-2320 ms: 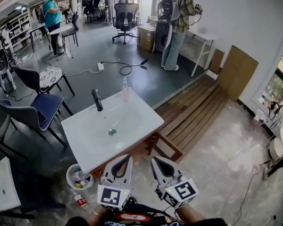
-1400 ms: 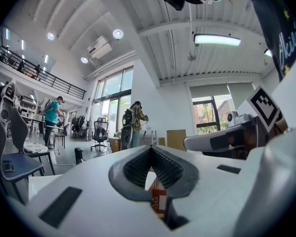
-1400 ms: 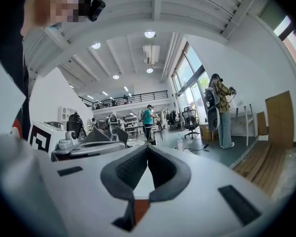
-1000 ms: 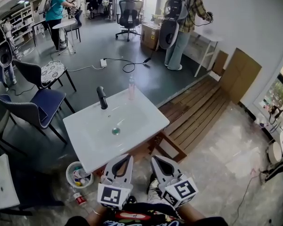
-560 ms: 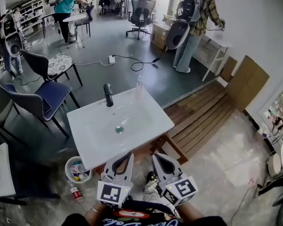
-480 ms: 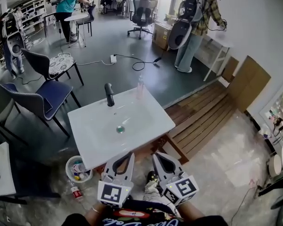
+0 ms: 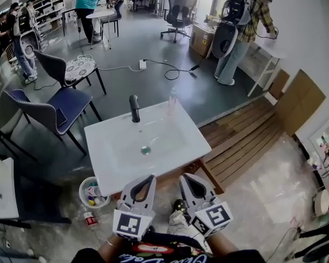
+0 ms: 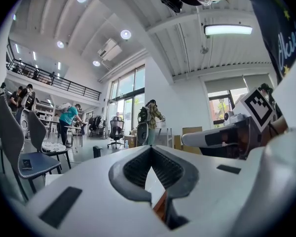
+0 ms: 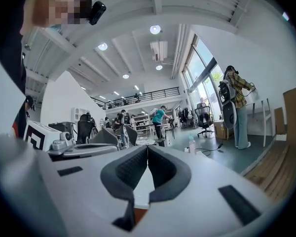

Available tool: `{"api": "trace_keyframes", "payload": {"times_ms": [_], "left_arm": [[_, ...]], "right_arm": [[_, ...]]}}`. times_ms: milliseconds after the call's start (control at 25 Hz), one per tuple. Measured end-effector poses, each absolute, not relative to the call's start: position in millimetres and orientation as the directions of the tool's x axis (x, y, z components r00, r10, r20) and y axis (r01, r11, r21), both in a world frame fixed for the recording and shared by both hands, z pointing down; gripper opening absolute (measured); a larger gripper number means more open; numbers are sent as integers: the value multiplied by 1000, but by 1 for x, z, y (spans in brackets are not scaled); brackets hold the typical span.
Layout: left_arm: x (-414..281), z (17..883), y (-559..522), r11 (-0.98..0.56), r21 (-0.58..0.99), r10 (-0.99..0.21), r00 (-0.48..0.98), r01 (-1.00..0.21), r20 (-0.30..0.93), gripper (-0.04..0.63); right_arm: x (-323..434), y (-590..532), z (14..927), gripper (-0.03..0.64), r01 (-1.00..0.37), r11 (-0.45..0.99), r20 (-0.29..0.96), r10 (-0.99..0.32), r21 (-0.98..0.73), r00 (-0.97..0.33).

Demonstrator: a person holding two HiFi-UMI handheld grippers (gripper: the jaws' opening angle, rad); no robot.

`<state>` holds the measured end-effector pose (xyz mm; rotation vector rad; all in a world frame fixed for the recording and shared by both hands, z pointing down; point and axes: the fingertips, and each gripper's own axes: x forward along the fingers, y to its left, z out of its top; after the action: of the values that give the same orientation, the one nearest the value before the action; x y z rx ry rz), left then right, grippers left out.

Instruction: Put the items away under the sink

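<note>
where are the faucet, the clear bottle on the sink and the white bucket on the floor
faucet (image 7: 134,108): head view, middle of its black upright body
clear bottle (image 7: 172,103): head view, its body below the cap
white bucket (image 7: 80,191): head view, its left rim

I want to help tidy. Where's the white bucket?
Head view, lower left: the white bucket stands on the floor by the sink's near corner, beside a small bottle.

Glossy white sink, matt black tap
</note>
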<state>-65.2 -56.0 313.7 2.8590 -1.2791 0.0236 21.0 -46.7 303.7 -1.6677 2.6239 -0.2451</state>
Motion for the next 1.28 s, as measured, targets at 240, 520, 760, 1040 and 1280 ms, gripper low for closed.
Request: {"api": "trace_keyframes", "payload": {"times_ms": [240, 520, 760, 1040, 1280], "left_arm": [[-57, 314, -71, -658, 1, -753, 658, -753, 22, 8], [-48, 315, -86, -651, 4, -758, 650, -759, 43, 8], [-37, 314, -100, -645, 11, -763, 645, -764, 45, 8], [-32, 314, -118, -619, -5, -784, 618, -785, 46, 8], [-23, 314, -133, -604, 16, -795, 604, -797, 53, 8]], "right_arm": [[32, -62, 305, 8, -894, 422, 70, -898, -150, -435], [42, -79, 304, 8, -891, 427, 72, -895, -155, -441], [54, -96, 306, 8, -888, 431, 77, -892, -158, -446], [65, -116, 304, 8, -884, 438, 65, -889, -165, -453], [74, -132, 306, 8, -877, 449, 68, -883, -173, -465]]}}
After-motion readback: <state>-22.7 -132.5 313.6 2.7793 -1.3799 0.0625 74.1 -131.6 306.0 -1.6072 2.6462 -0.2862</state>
